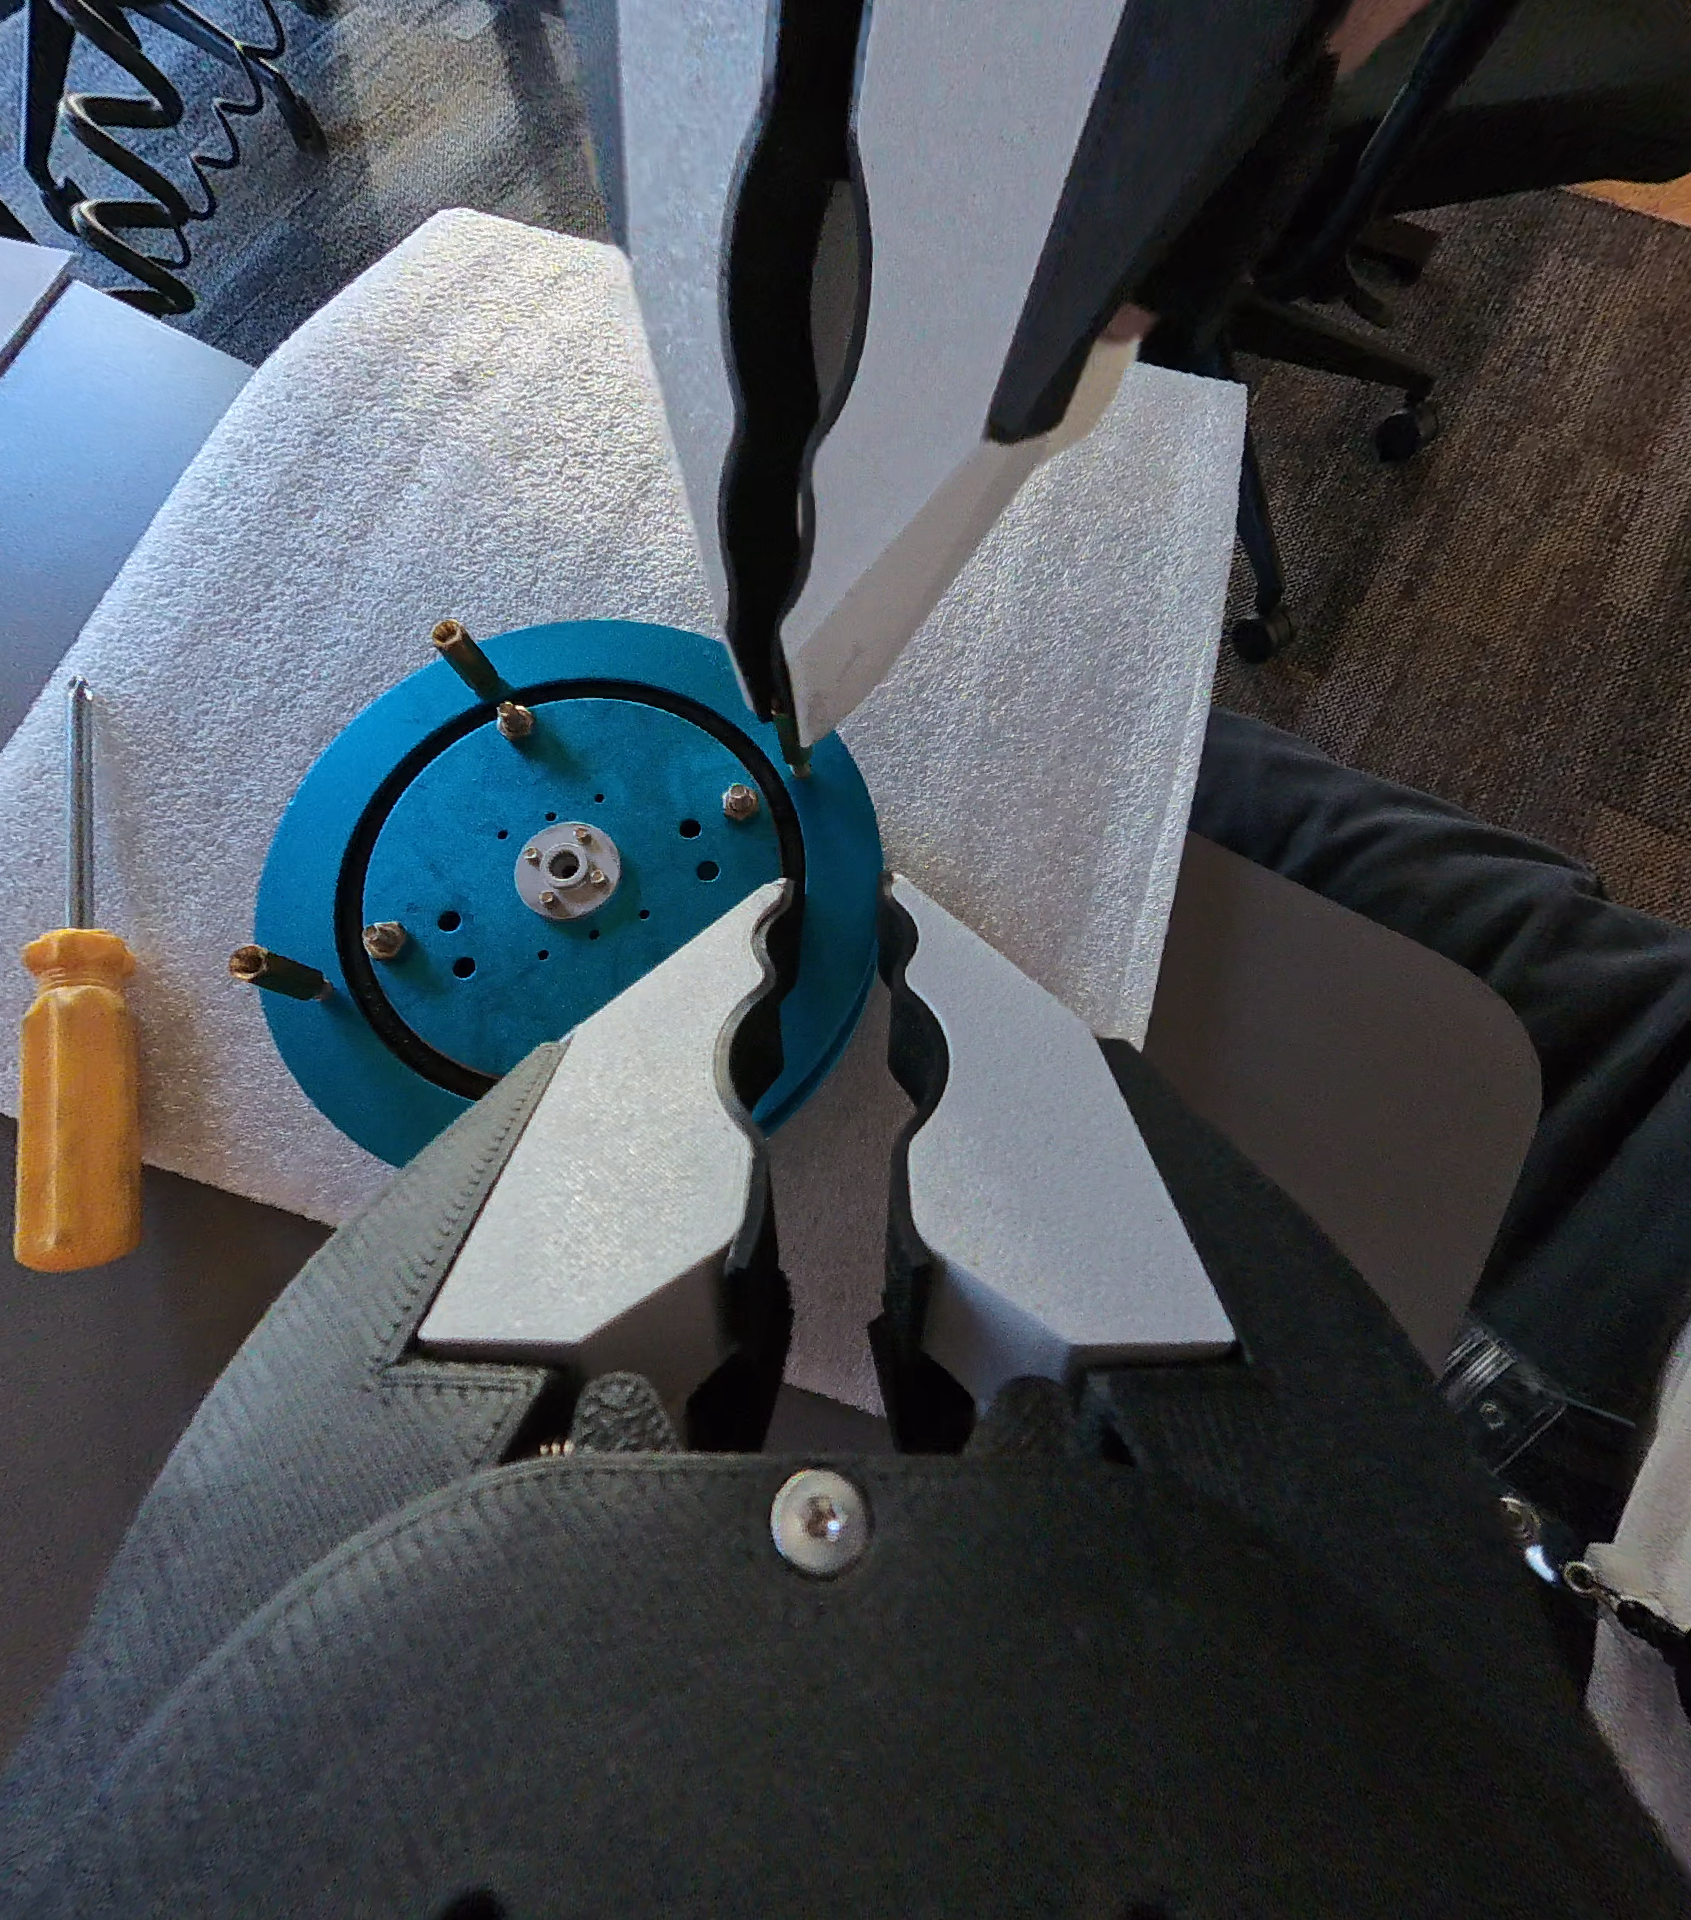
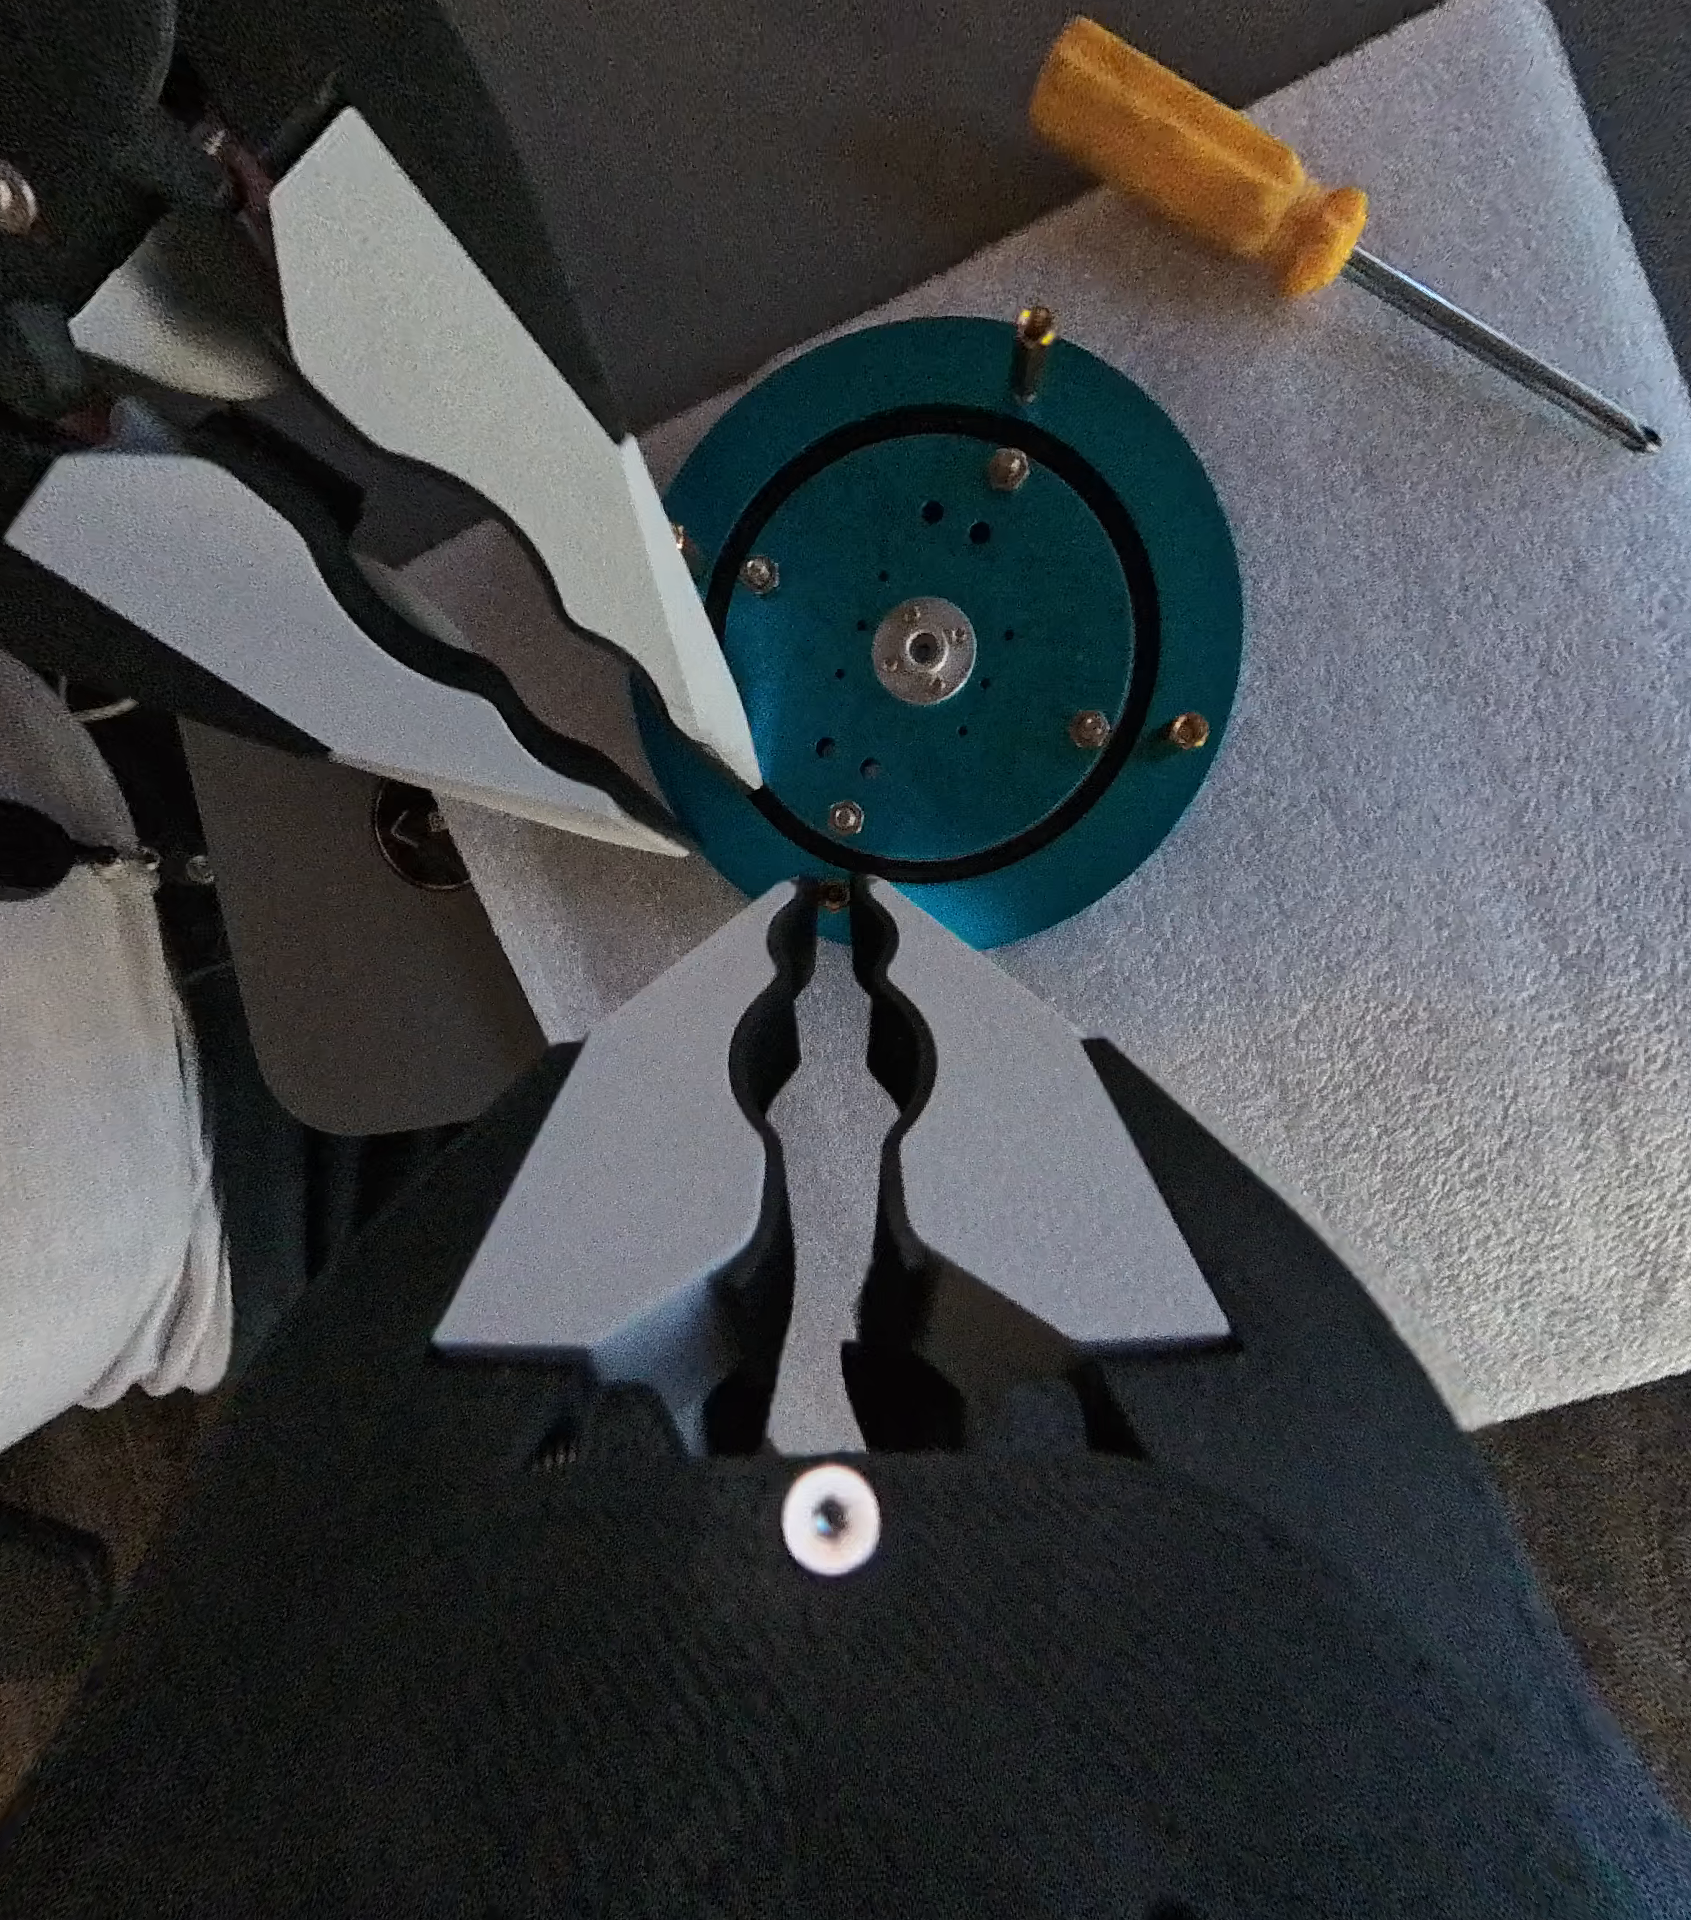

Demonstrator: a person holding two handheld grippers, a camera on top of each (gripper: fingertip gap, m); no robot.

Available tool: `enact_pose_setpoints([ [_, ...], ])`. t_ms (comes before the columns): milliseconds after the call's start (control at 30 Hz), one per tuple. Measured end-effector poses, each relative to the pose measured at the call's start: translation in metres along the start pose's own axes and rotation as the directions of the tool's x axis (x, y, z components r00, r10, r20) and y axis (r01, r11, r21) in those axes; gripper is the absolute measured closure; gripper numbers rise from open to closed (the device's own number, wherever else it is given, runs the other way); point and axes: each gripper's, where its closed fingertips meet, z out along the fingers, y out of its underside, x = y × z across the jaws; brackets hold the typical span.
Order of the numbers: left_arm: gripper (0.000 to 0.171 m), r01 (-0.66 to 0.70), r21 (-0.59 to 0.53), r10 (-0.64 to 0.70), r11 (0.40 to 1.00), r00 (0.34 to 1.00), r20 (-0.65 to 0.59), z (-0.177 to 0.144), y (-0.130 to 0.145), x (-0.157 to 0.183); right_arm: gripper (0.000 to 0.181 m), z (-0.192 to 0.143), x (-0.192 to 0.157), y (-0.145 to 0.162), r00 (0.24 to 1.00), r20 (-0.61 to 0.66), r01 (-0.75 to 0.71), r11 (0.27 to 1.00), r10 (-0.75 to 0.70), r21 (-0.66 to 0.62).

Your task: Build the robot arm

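A blue round disc (image 1: 467, 810) with a black ring groove and a silver hub (image 1: 566, 868) lies on a white foam pad (image 1: 405, 468). Brass standoffs (image 1: 467, 660) stand upright on its rim. My left gripper (image 1: 836, 883) straddles the disc's near rim, one fingertip at the groove and one outside the edge, closed on it. It also shows in the right wrist view (image 2: 716, 810). My right gripper (image 2: 830, 888) is shut on a brass standoff (image 2: 833, 894) that stands at the edge of the disc (image 2: 976, 540). In the left wrist view it (image 1: 784, 717) comes down from above.
A screwdriver with a yellow handle (image 1: 77, 1101) lies at the foam pad's left edge, also in the right wrist view (image 2: 1194, 156). The pad sits on a dark table (image 1: 41, 1455). A person's leg (image 1: 1547, 987) and an office chair (image 1: 1340, 312) are to the right. The grippers are tip to tip, or close to it.
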Motion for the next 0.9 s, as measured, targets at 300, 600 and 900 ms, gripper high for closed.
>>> enact_pose_setpoints([
  [300, 0.165, 0.023, 0.009, -0.023, 1.000, 1.000, -0.010, -0.001, 0.000, -0.002, 0.160, -0.008, -0.006, -0.007, 0.998, 0.032, -0.055, 0.991, 0.052, 0.119],
  [600, 0.163, 0.050, 0.017, -0.048, 0.999, 0.996, -0.081, 0.008, -0.013, 0.001, 0.176, 0.001, -0.007, -0.002, 1.000, -0.002, 0.013, 0.994, -0.013, 0.106],
  [900, 0.171, 0.009, -0.003, -0.010, 1.000, 0.997, -0.073, 0.014, -0.011, 0.002, 0.176, 0.000, -0.003, 0.002, 0.999, -0.015, -0.041, 0.994, 0.043, 0.102],
])
